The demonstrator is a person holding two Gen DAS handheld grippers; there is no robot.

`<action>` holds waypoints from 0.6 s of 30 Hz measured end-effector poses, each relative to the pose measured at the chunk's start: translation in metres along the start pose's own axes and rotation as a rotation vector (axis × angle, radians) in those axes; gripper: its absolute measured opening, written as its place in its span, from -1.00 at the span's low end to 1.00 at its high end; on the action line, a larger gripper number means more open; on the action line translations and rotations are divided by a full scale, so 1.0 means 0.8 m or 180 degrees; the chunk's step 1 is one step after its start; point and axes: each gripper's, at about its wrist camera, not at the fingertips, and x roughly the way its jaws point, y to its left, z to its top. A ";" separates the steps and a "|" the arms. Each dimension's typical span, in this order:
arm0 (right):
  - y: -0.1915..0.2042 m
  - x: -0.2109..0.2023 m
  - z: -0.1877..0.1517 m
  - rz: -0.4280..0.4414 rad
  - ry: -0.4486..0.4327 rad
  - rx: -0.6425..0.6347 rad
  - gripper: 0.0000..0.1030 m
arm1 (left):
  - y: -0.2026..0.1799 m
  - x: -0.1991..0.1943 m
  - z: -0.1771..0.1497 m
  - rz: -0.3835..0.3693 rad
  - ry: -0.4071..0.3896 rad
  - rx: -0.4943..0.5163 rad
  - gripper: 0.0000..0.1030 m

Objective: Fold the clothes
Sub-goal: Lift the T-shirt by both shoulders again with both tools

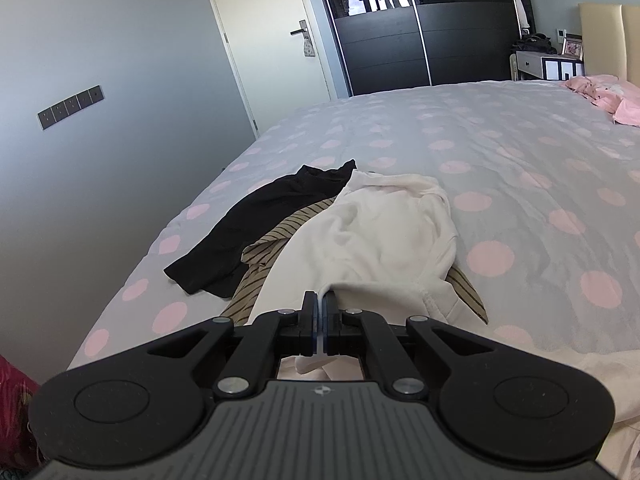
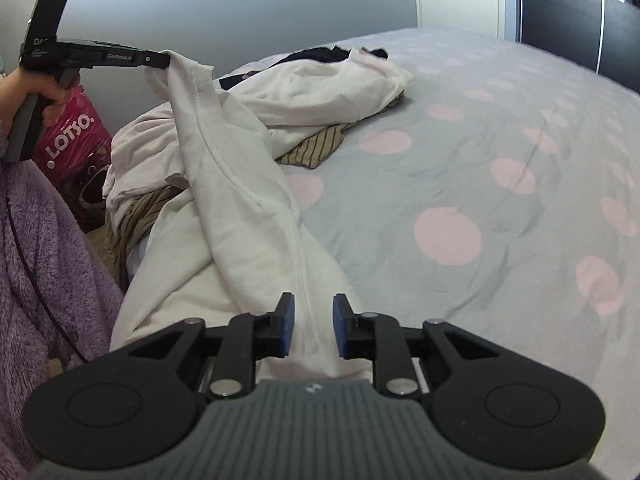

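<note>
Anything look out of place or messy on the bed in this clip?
Nothing damaged. The clothes are an unsorted heap: the white garment trails off the bed's edge, draped over a striped garment and a black garment. The left gripper pinches the white one; the right gripper is open around it.

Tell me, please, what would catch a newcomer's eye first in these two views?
Most striking is the white hoodie, stretched from the near edge of the bed up to the left gripper, which is shut on a fold of it and holds it raised. The right gripper is open, its pads either side of the zip seam. Behind the hoodie, a black garment and a striped garment lie in a heap on the pink-dotted cover.
</note>
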 end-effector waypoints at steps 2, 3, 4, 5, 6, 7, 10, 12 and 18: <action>0.001 0.014 -0.001 0.0046 0.0104 0.0057 -0.53 | 0.002 0.000 -0.001 -0.0012 -0.0001 -0.0015 -0.99; 0.001 0.021 -0.003 0.0050 0.0141 0.0082 -0.52 | 0.003 0.000 -0.002 -0.0018 -0.0001 -0.0016 -0.99; 0.000 0.023 -0.006 0.0067 0.0155 0.0126 -0.52 | 0.004 0.000 -0.002 -0.0022 -0.0001 -0.0015 -0.99; -0.002 0.025 -0.009 0.0086 0.0167 0.0172 -0.60 | 0.004 0.000 -0.002 -0.0025 0.0000 -0.0015 -0.99; -0.002 0.023 -0.010 0.0116 0.0152 0.0208 -0.72 | 0.005 0.000 -0.002 -0.0027 -0.0001 -0.0016 -0.99; -0.003 0.021 -0.011 0.0148 0.0134 0.0243 -0.87 | 0.006 -0.001 -0.002 -0.0029 -0.0003 -0.0018 -0.99; -0.001 0.008 -0.011 0.0115 0.0070 0.0269 -0.87 | 0.009 -0.005 -0.002 -0.0054 -0.0049 -0.0023 -0.99; 0.000 -0.007 -0.007 0.0013 -0.0012 0.0266 -0.87 | 0.008 -0.011 -0.002 -0.0087 -0.0129 -0.0016 -0.99; 0.004 -0.092 0.027 -0.0627 -0.0537 0.0084 -0.88 | -0.001 -0.044 0.012 -0.0337 -0.0433 -0.0003 -0.99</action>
